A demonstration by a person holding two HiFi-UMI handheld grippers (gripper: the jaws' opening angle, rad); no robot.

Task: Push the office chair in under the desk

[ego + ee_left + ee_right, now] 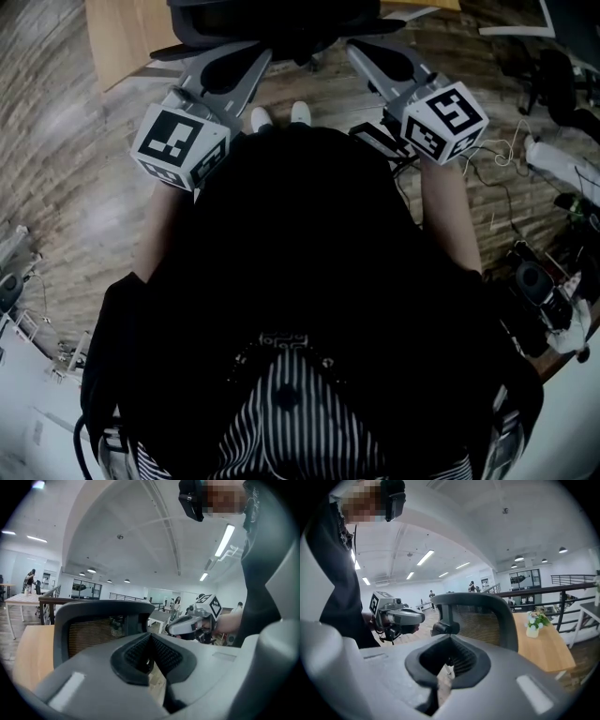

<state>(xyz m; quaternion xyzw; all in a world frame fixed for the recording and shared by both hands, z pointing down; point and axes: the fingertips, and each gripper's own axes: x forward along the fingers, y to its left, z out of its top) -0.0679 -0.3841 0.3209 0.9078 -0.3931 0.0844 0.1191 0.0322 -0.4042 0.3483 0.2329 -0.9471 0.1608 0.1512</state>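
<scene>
Head view and both gripper views, read from the person outward. Nearest, the person's dark torso [309, 281] fills the lower head view, with both arms held forward at about the same height. The left gripper [246, 64] and right gripper [367, 58] point away from the body. In each gripper view the jaws are together, with nothing between them but a glimpse of floor [75, 150].

Just beyond the jaw tips stands the office chair [272, 23], its mesh backrest [96, 627] facing the person. The frames do not settle whether the tips touch it; they appear to be just short of it.

Behind the chair lies the wooden tabletop [543, 651], which carries a small vase of flowers [533, 626]. The chair is not yet in under it. Loose cables [506, 155] trail on the floor to the right.

Suggested handling:
- Keep the jaws closed and use them as blunt pushers.
- Set both on the rigid frame of the backrest, one to each side of its centre line and level with each other, not on the yielding mesh.
- Press evenly so the chair runs straight and does not swivel.
- Ease off as the seat passes under the tabletop edge, so that the vase is not jolted.
</scene>
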